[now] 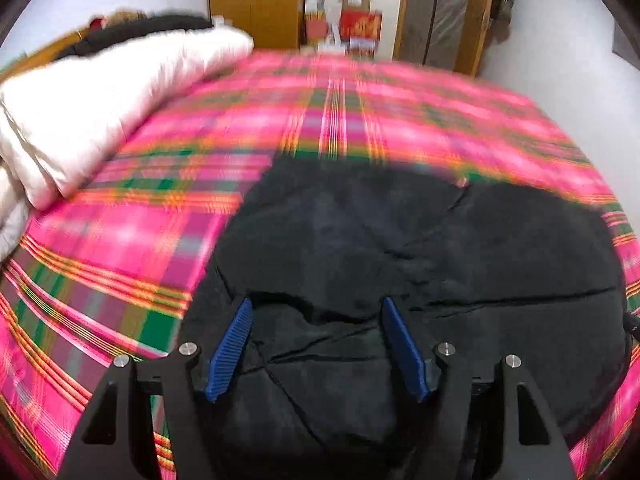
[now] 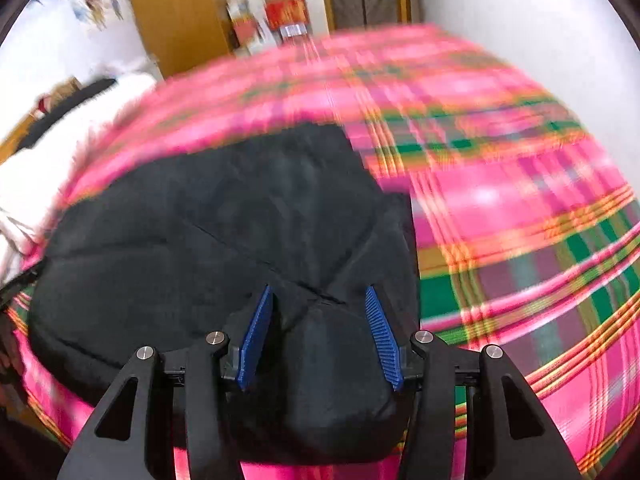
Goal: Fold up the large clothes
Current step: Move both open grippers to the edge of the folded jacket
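A large black garment [image 1: 400, 240] lies spread and creased on a bed with a pink, green and orange plaid cover [image 1: 120, 240]. My left gripper [image 1: 317, 302] hovers over the garment's near left part. Its blue ribbed pads [image 1: 232, 344] stand wide apart, with only wrinkled cloth below them. In the right wrist view the same black garment [image 2: 200, 220] fills the left and middle, on the plaid cover [image 2: 520, 220]. My right gripper [image 2: 319, 287] is over the near right edge, where a thick rounded fold bulges between and under its pads [image 2: 256, 336]. Both pad faces show bare.
A white padded quilt [image 1: 100, 108] is heaped at the bed's left side, with something dark behind it. Beyond the bed's far edge stand a wooden wardrobe [image 1: 254, 0], red boxes [image 1: 360, 26] and a doorway. A white wall [image 2: 520, 0] runs along the right.
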{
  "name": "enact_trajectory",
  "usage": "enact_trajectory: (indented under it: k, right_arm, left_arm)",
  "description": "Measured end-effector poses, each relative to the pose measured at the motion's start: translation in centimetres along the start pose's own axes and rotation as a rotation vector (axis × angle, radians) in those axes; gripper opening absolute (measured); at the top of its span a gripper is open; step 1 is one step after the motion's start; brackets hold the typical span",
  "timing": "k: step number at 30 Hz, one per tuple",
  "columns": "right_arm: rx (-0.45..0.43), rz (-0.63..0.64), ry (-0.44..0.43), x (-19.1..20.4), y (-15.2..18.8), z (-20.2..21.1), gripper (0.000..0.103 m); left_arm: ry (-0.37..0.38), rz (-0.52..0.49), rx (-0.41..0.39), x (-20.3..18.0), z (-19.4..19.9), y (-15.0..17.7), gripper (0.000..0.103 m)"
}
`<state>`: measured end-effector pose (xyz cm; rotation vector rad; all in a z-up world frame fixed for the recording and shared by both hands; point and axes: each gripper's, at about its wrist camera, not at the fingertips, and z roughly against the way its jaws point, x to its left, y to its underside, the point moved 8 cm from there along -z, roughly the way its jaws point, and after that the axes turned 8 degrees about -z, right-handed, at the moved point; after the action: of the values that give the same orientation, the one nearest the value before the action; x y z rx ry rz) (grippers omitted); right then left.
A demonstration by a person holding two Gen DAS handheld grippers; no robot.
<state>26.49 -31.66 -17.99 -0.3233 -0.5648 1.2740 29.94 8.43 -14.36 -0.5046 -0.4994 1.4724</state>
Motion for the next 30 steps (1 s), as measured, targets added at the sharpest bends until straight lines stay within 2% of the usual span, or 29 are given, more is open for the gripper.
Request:
enact_trajectory:
  k: [4,8,11,14,17,19,30]
  right_arm:
    - [-0.027,-0.014,0.011,0.3,-0.8,1.1,0.049]
    - [-0.118,-0.015,-0.052,2.1,-4.2,3.3,0.049]
    - [-0.128,0.013,-0.073,3.6,-6.6,2.0,0.049]
    - [-0.106,0.043,-0.06,4.3,-8.2,-0.9,0.049]
    - [-0.06,0.037,-0.025,3.1,-8.3,-4.2,0.049]
    - [-0.043,0.016,-0.035,2.4,-7.8,-5.5,0.049]
    - [-0.067,0.022,-0.026,1.8,-7.3,-6.6,0.049]
  left_arm:
    - [0.0,-0.009,-0.011,-0.1,0.1,-0.6,0.07]
    - [0.026,0.01,-0.06,-0.3,0.5,-3.3,0.07]
    - [0.017,-0.006,-0.091,-0.3,-0.5,-5.7,0.07]
    - [-0.005,-0.018,-0.08,-0.1,-2.5,-6.9,0.07]
    - [0.0,-0.013,-0.051,0.1,-4.5,-6.8,0.07]
    - [0.011,-0.01,-0.04,-0.1,-5.2,-6.4,0.071]
    - [0.007,-0.019,-0.042,-0.5,-6.1,-5.9,0.071]
